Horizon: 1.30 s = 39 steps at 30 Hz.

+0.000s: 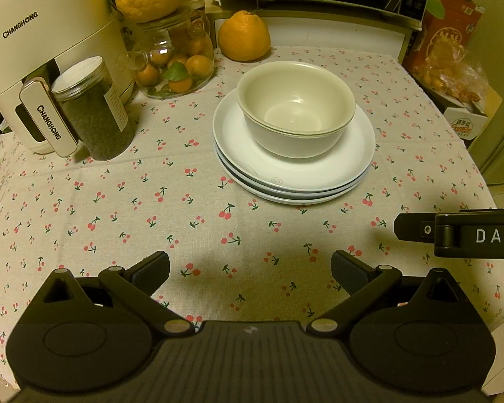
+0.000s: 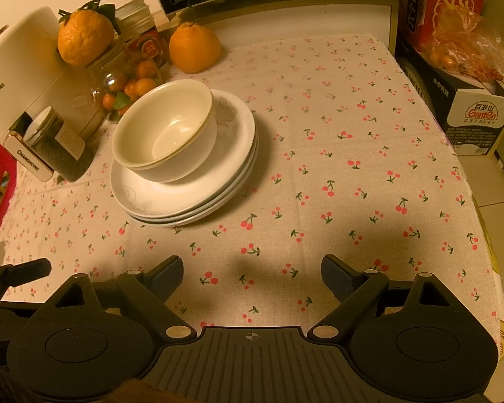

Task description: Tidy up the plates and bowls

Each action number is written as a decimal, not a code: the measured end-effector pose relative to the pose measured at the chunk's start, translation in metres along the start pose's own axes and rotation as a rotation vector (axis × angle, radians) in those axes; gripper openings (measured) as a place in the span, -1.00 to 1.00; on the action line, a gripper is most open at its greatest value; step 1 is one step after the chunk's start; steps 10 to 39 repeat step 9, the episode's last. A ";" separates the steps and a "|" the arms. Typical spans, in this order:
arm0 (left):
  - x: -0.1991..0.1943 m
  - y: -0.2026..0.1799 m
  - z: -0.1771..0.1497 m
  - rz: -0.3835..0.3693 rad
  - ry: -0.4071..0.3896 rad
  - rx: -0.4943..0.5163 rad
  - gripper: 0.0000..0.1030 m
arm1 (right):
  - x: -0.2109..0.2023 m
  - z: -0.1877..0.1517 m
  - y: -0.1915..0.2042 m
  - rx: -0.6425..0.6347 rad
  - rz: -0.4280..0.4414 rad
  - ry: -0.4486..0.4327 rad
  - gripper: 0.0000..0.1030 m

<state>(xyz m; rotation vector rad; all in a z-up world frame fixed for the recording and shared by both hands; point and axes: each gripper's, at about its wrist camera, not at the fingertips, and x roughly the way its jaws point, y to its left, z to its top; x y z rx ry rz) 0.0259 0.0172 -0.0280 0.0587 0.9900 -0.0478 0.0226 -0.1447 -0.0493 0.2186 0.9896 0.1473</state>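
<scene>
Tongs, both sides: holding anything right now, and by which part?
Nothing held. Left tongs and right tongs are open over bare tablecloth, apart from the nested bowls on the stack of plates.

the near half of the worktop point(image 1: 124, 221) is bare cloth, open right up to the stack of plates point(image 1: 294, 181) with nested bowls point(image 1: 295, 107) on top. to the right of the stack the cloth point(image 2: 369, 141) runs free to the far edge. on the left, a dark jar point(image 1: 94, 110), a cream appliance point(image 1: 40, 50) and a glass jar of oranges point(image 1: 174, 63) crowd close; a large orange point(image 1: 243, 35) sits behind.
</scene>
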 end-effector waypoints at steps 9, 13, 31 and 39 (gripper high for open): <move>0.003 0.001 0.001 -0.012 0.015 0.011 0.99 | 0.001 -0.002 -0.002 0.017 -0.002 -0.002 0.77; 0.003 0.001 0.001 -0.012 0.015 0.011 0.99 | 0.001 -0.002 -0.002 0.017 -0.002 -0.002 0.77; 0.003 0.001 0.001 -0.012 0.015 0.011 0.99 | 0.001 -0.002 -0.002 0.017 -0.002 -0.002 0.77; 0.003 0.001 0.001 -0.012 0.015 0.011 0.99 | 0.001 -0.002 -0.002 0.017 -0.002 -0.002 0.77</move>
